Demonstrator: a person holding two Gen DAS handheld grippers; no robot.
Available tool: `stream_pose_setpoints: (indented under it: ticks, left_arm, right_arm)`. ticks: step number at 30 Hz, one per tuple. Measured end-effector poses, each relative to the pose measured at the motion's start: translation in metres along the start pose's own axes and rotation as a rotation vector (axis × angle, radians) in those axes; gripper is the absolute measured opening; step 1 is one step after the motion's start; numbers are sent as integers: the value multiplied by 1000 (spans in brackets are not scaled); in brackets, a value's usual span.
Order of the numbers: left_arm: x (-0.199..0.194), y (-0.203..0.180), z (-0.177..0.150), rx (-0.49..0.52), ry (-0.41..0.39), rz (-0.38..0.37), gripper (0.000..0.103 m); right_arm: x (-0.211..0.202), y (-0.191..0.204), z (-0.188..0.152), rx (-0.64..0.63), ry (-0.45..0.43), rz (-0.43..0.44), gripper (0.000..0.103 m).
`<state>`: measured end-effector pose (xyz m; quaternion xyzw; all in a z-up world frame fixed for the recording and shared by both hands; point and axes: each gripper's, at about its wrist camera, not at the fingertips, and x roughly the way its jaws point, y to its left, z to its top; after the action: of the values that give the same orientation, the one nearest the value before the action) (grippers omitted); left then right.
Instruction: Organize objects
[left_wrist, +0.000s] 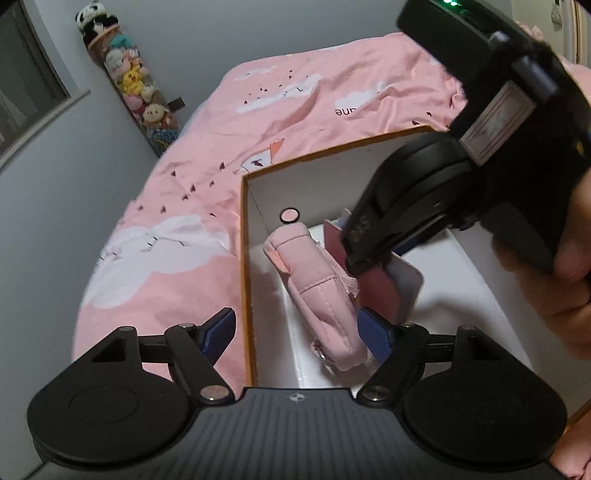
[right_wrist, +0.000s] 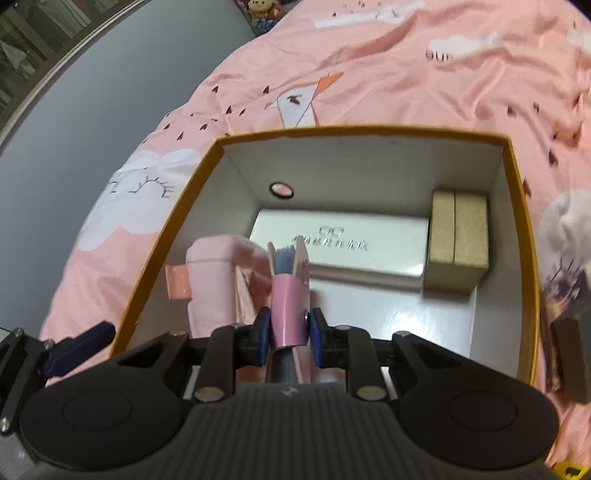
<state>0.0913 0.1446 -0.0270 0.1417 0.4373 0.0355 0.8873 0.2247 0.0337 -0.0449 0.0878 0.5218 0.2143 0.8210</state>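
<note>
Right now the right gripper has its fingers pressed tight on a small pink booklet, holding it up on its edge inside the box. The box sits on a bed with a pink blanket. The booklet is just beside a soft pink pouch, which leans near the left wall of the box.

The left gripper has its fingers wide apart and holds nothing. One finger is outside the box wall and the other is by the pouch.

What could go wrong? If the right fingers let go while the booklet stands on its edge, it may flop over. It could also get stuck on the pouch, or push the pouch over, because they are so close. The left gripper could bump the box wall and slide the box on the soft blanket.

The right view shows things the left one does not: a white case at the back of the box and a tan block touching its end. The left view shows the booklet from the side and a tall tube of soft toys by the wall.
</note>
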Motion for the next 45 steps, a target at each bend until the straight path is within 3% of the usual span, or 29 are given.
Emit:
stream_pose_setpoints:
  ticks: [5, 9, 11, 14, 22, 24, 27, 30, 33, 37, 39, 45]
  left_arm:
    - [10, 10, -4, -67, 33, 18, 80]
    - [17, 15, -7, -79, 56, 122, 60]
    - [19, 20, -8, -110, 65, 123, 54]
    - [13, 27, -8, -149, 46, 78, 54]
    - [-4, 35, -5, -169, 19, -58, 72]
    - [-1, 31, -5, -153, 27, -50, 72]
    - [8, 23, -5, -120, 54, 18, 72]
    - [13, 24, -5, -138, 54, -4, 72]
    - [21, 28, -3, -175, 79, 11, 66]
    - [26, 34, -2, -236, 85, -20, 46]
    - [30, 35, -2, -260, 91, -37, 41]
    - [31, 36, -3, -277, 85, -39, 44]
  right_arm:
    - [8, 9, 0, -35, 10, -24, 23]
    - [12, 8, 0, -38, 20, -16, 28]
    - [8, 7, -1, -46, 5, 34, 30]
    - [5, 8, 0, -58, -3, 58, 38]
    - [4, -11, -2, -24, 71, 146, 45]
    - [4, -10, -4, -47, 68, 137, 44]
    - [5, -8, -6, -76, 58, 128, 31]
    - [7, -5, -8, -79, 54, 144, 29]
    - [11, -3, -5, -60, 53, 159, 28]
    - [18, -5, -1, -21, 61, 203, 27]
    - [20, -2, -1, -49, 59, 200, 28]
    - [14, 2, -4, -93, 59, 188, 28]
